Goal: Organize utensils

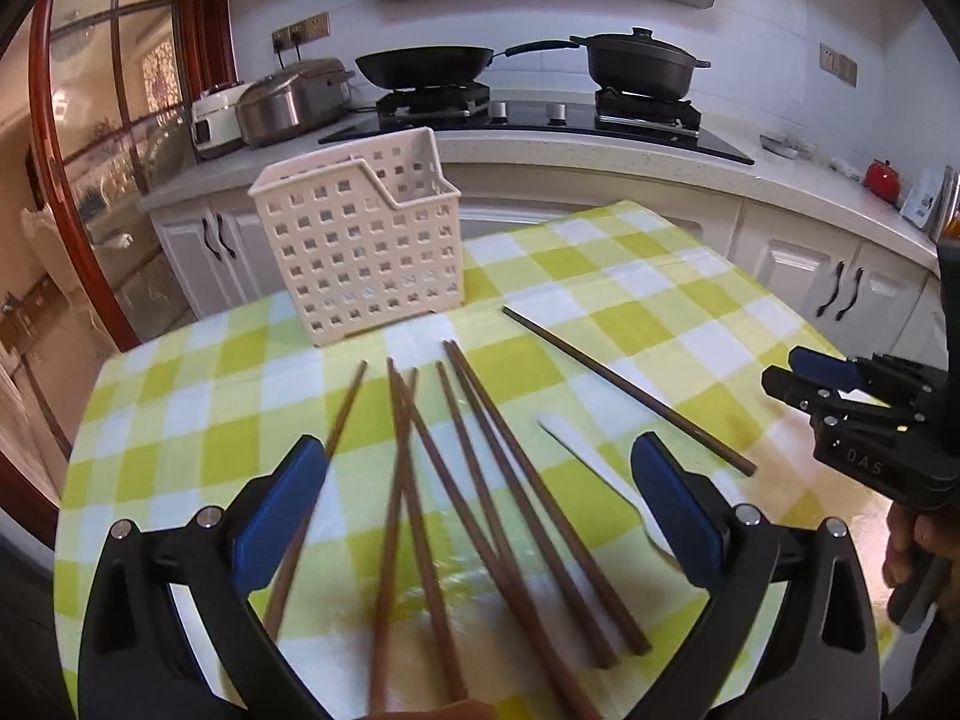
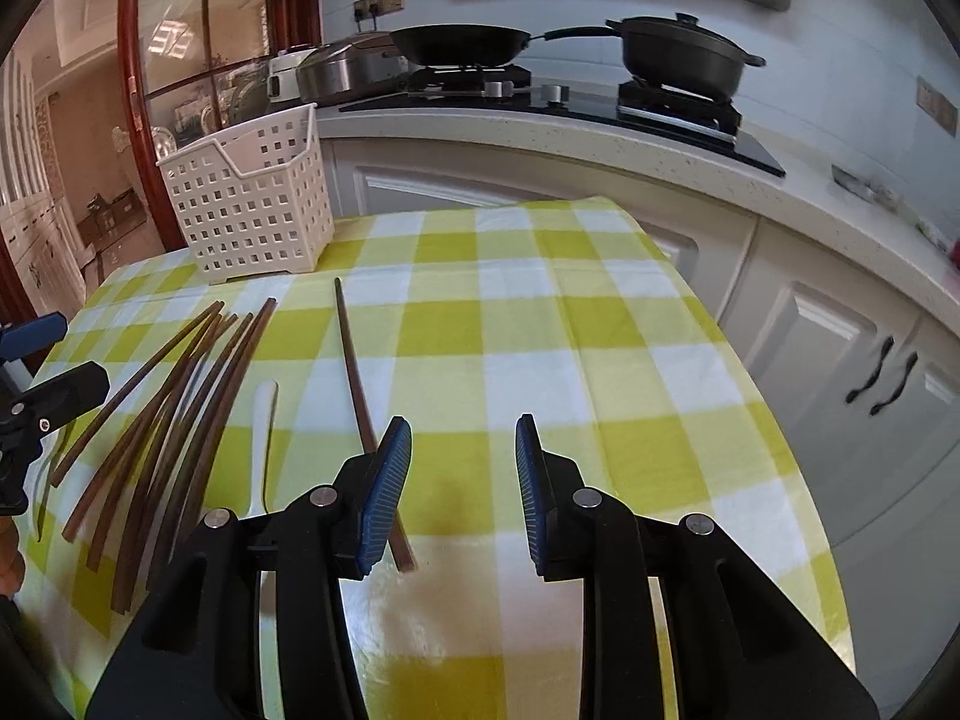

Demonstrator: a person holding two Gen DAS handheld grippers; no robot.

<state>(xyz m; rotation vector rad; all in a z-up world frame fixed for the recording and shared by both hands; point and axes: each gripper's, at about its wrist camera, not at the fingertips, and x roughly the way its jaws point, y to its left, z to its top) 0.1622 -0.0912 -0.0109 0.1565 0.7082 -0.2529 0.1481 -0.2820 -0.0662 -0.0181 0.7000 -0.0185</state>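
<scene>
- Seven slim brown wooden chopsticks (image 1: 456,480) and one white spoon (image 1: 600,474) are being seen lying on the checked tablecloth (image 1: 600,276), before one perforated cream basket (image 1: 360,240)
- Left gripper (image 1: 474,516) is being held wide apart, empty
- Right gripper (image 2: 462,492) is being held slightly parted, empty

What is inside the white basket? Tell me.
Nothing shows inside the white basket: through its open top and wall holes only its own far walls appear. Its floor is hidden by the front wall. The chopsticks and white spoon lie on the tablecloth.
</scene>
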